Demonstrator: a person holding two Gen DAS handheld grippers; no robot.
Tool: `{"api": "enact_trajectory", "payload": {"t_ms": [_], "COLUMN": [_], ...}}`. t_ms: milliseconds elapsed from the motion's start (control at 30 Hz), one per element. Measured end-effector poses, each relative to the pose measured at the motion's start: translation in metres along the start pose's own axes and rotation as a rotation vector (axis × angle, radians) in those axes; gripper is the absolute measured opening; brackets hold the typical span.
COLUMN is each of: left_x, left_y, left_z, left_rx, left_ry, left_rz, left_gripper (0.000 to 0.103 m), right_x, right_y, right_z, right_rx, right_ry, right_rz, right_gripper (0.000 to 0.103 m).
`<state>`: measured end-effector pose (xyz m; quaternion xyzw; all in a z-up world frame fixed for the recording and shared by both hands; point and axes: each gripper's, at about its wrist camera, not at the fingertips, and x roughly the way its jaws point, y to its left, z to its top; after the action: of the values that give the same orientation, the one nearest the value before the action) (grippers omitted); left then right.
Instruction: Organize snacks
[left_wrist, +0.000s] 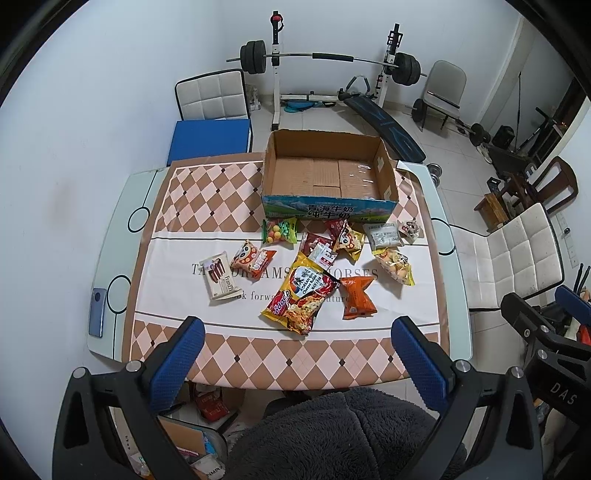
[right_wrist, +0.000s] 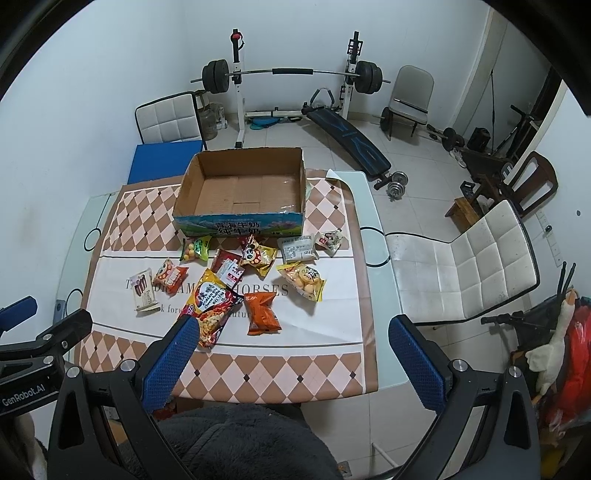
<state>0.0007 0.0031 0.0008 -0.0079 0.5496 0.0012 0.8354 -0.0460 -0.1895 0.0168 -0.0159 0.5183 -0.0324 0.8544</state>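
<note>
Nothing sorted yet: the cardboard box (left_wrist: 327, 173) stands empty on the bench (left_wrist: 110, 258), snack packets (left_wrist: 301, 291) lie scattered before it, and both grippers' fingers (left_wrist: 177, 358) are spread, holding nothing.

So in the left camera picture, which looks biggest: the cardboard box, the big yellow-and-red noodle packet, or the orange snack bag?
Largest to smallest:
1. Open brown cardboard box
2. Yellow-and-red noodle packet
3. Orange snack bag
The packet and bag lie side by side, so nearness doesn't muddle that pair.
</note>
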Motion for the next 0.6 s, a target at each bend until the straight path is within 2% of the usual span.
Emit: {"api": "enact_trajectory", "payload": {"t_ms": [600], "left_x": [0.0001], "left_y": [-0.001], "left_z": [0.0001], "left_rx": [-0.002], "left_ry": [-0.003], "left_rz": [0.001], "left_gripper": [0.103], "right_x": [-0.0004], "right_y": [0.0011], "right_z": [0.0008], "right_rx": [0.0], "right_ry": [0.0], "right_rz": [0.004], "right_gripper": [0.103]}}
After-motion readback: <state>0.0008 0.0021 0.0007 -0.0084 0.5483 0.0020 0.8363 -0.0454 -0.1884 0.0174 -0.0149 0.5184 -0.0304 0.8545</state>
